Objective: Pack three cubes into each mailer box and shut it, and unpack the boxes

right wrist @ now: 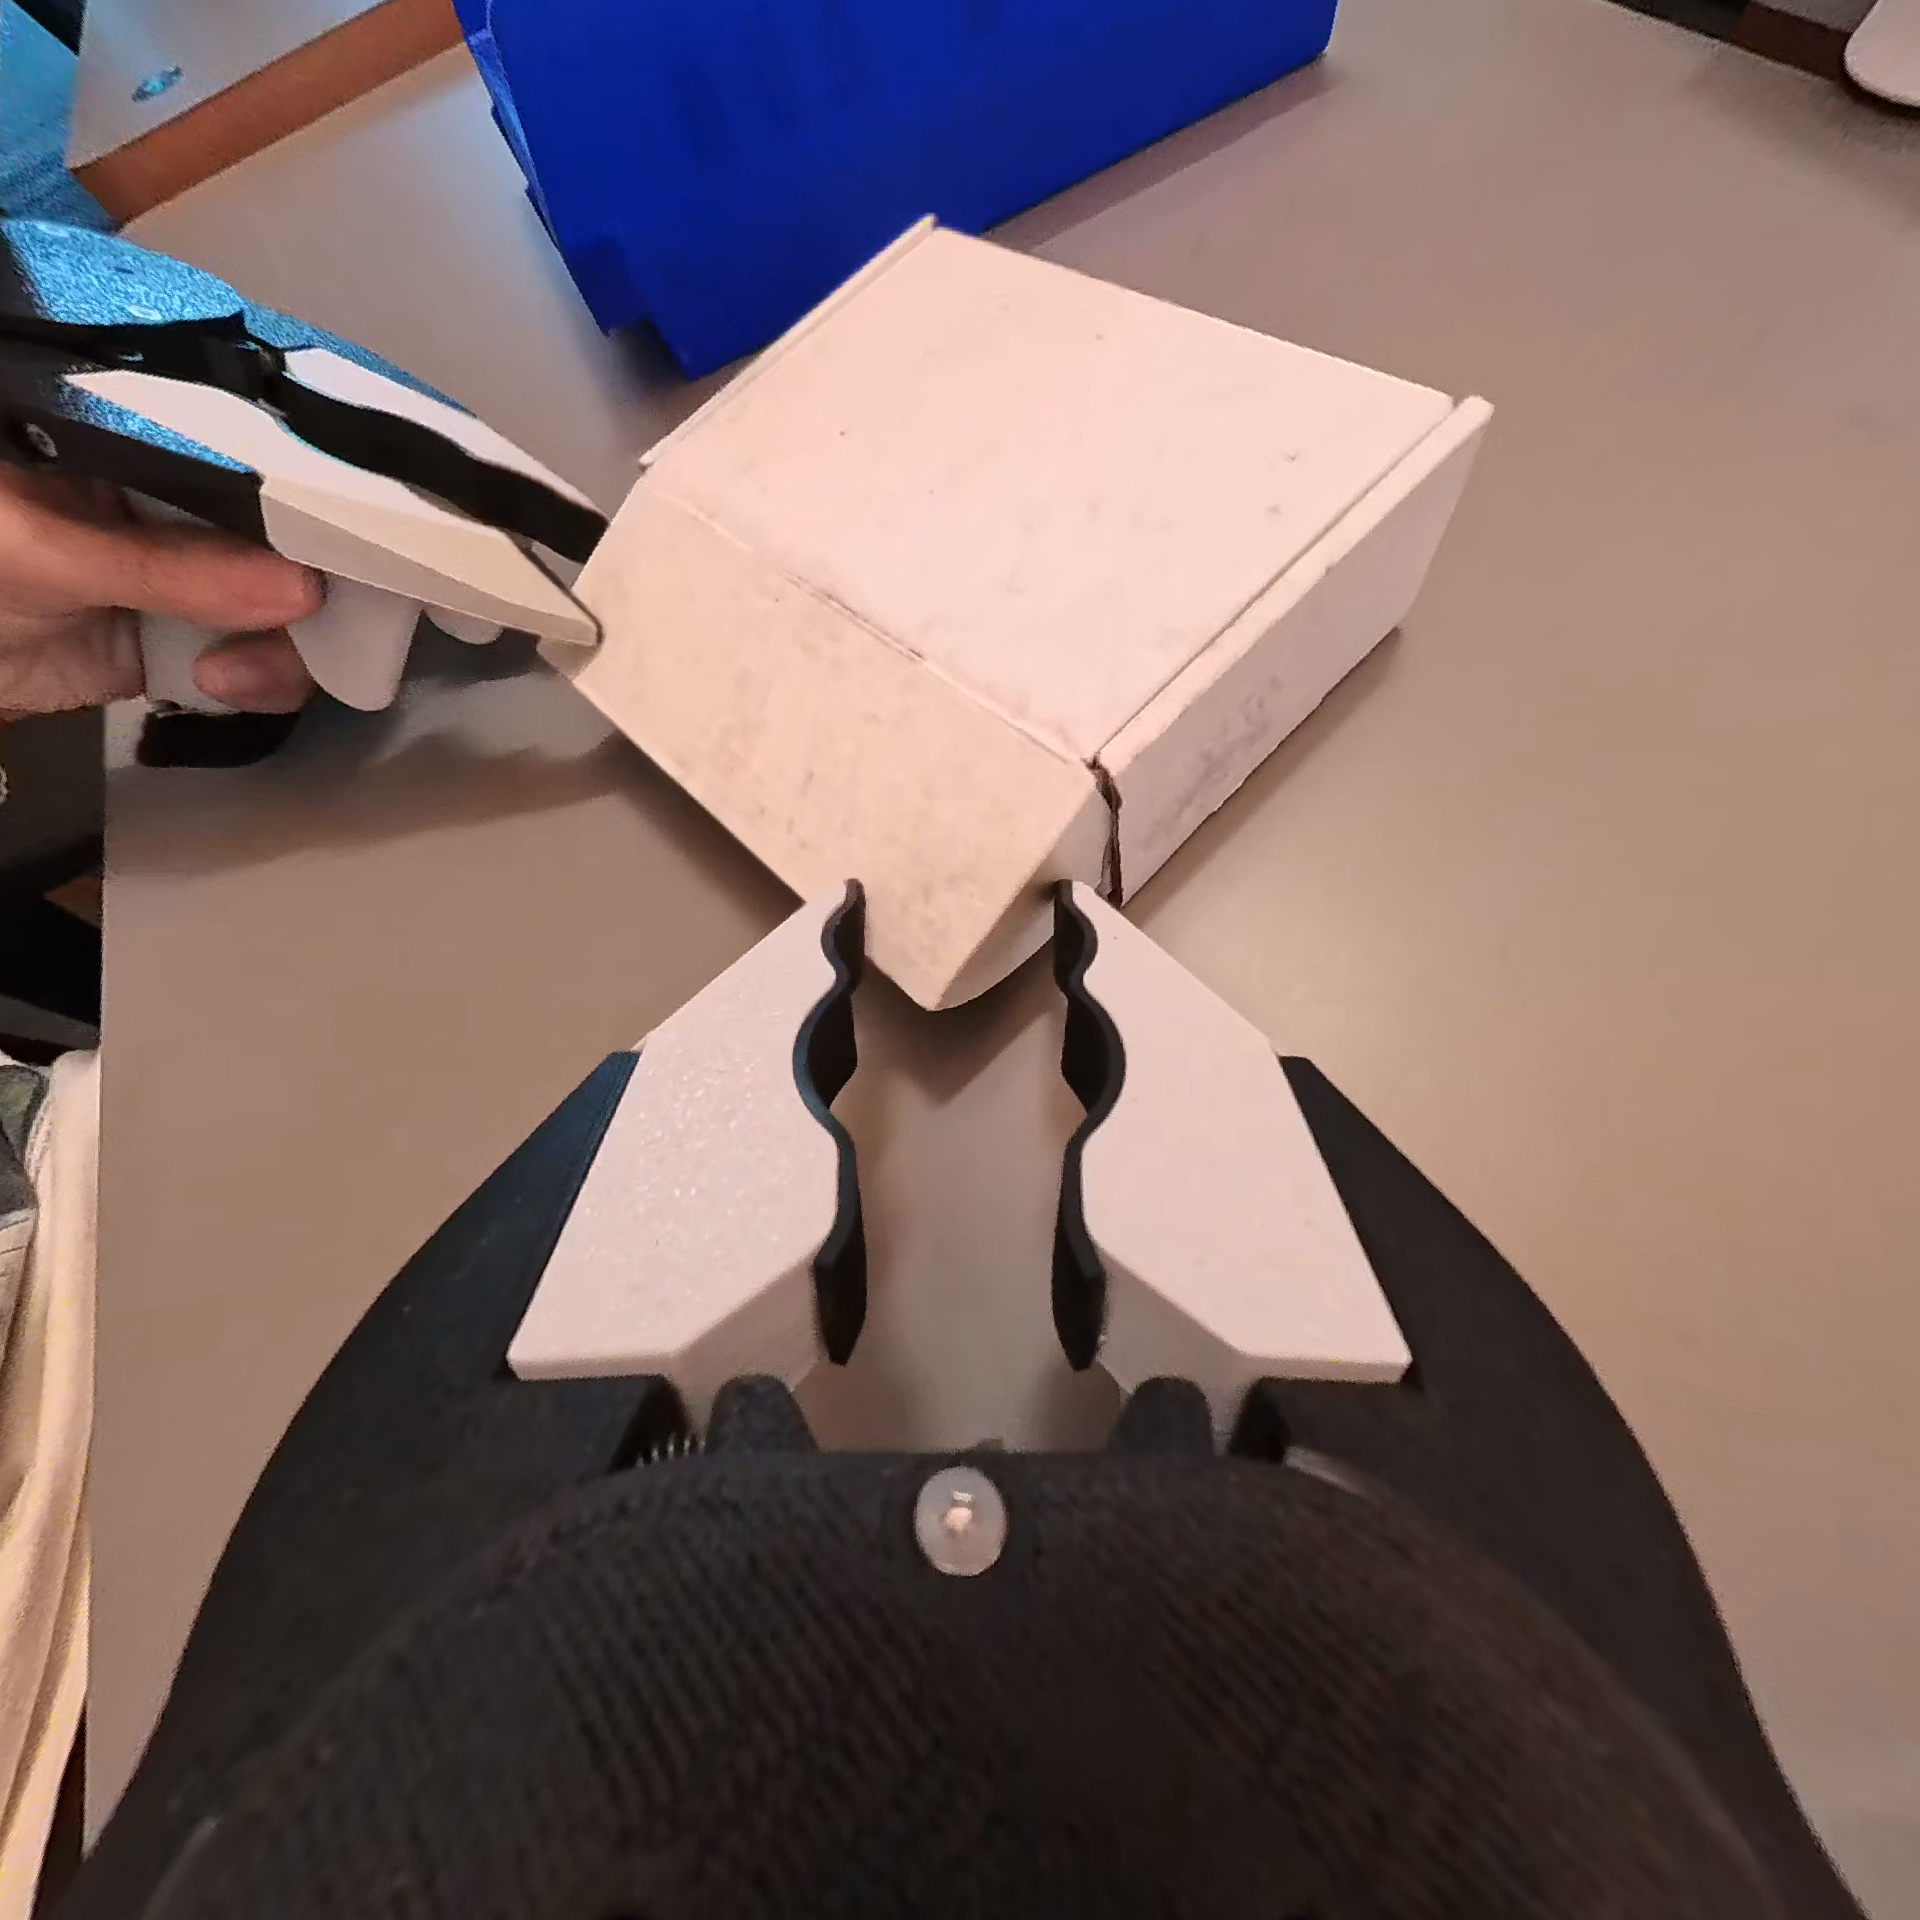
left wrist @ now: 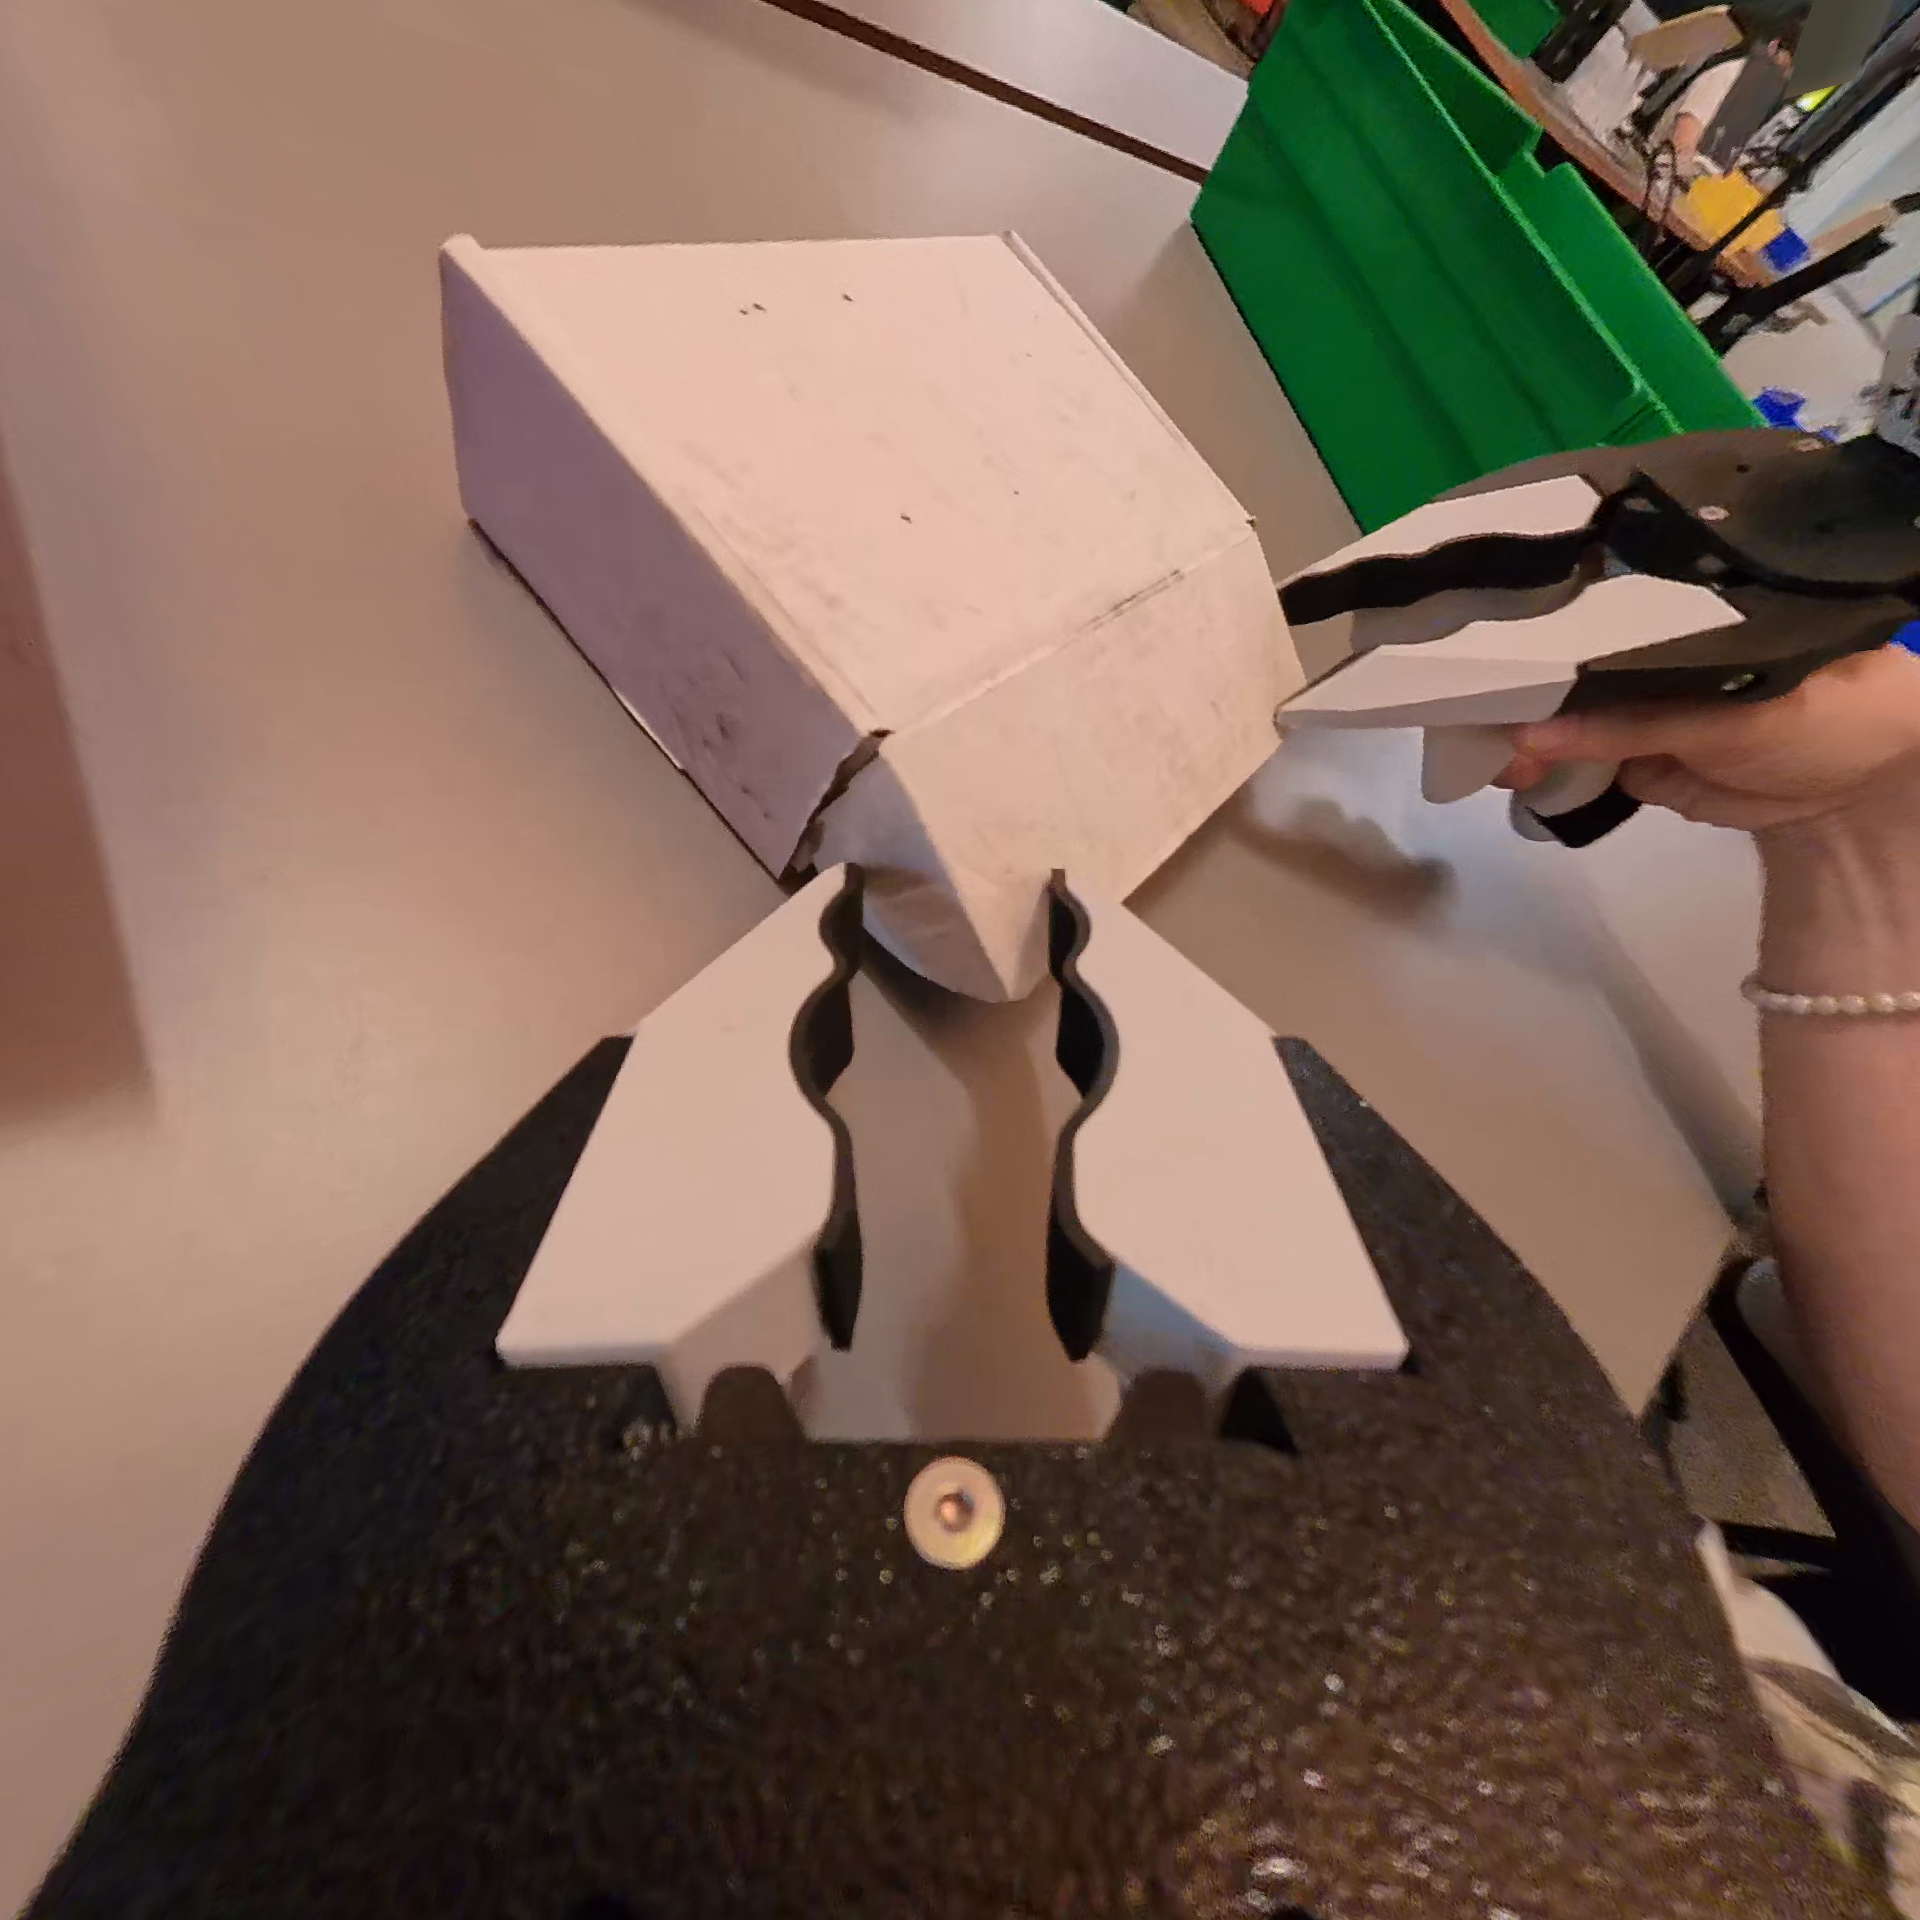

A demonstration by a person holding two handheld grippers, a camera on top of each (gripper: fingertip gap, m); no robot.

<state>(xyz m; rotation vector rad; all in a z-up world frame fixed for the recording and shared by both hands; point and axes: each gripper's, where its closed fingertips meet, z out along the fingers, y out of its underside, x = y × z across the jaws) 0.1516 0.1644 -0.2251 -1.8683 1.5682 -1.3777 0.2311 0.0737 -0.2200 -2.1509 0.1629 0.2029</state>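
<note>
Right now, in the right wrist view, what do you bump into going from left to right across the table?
A person's hand → the left tongs, tips at the flap's edge → the white mailer box, its front flap reaching between the right tongs → bare grey table.

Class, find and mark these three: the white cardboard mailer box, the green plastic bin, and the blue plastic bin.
White cardboard mailer box [left wrist: 883, 499]: left wrist view, lid top.
Green plastic bin [left wrist: 1434, 281]: left wrist view, side wall.
Blue plastic bin [right wrist: 883, 135]: right wrist view, side wall.

mailer box: matt scuffed white cardboard | table: smooth matt grey | bin: blue plastic
</note>
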